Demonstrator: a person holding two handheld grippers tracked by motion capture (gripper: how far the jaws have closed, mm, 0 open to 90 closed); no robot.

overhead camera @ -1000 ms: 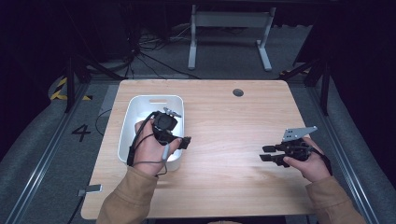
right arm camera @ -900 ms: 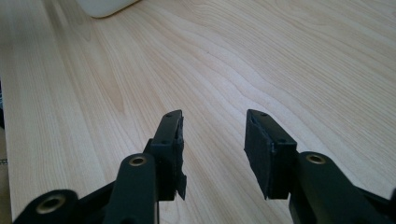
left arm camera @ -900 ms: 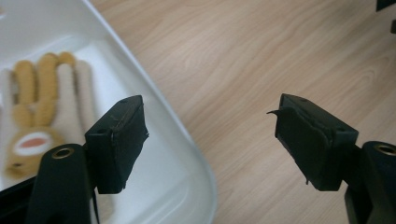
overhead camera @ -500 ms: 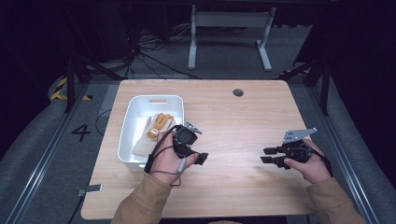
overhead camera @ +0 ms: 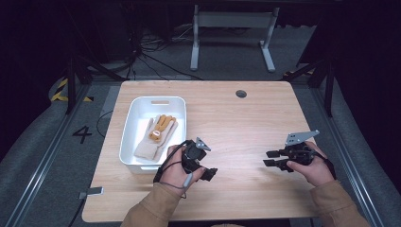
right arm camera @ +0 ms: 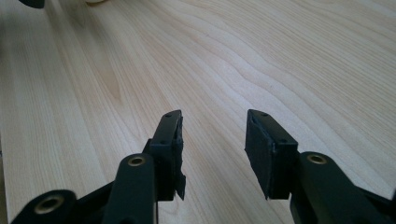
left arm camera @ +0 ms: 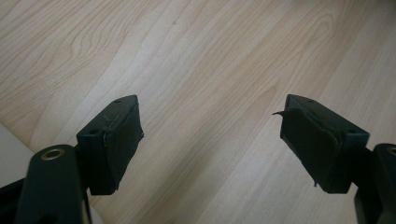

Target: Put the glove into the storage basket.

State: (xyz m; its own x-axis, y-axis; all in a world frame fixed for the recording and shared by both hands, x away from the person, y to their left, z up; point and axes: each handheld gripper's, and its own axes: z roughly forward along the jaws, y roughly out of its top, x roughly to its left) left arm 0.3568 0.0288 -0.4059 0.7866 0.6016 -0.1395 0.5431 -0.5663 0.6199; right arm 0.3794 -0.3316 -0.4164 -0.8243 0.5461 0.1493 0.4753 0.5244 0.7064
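Glove [overhead camera: 155, 136] lies flat in white bin [overhead camera: 140, 165] at table's [overhead camera: 246, 123] left; left gripper [overhead camera: 209, 174], jaws wide & empty, hovers beside bin. Risk: its trailing cable could snag bin's rim, dragging it.

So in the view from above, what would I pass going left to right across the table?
White bin holding a glove → left gripper → right gripper.

We see a light wooden table [overhead camera: 246, 118] with a small round grey cable hole [overhead camera: 241, 93] near its far edge, and beyond it a grey metal stand [overhead camera: 231, 28] on the floor.
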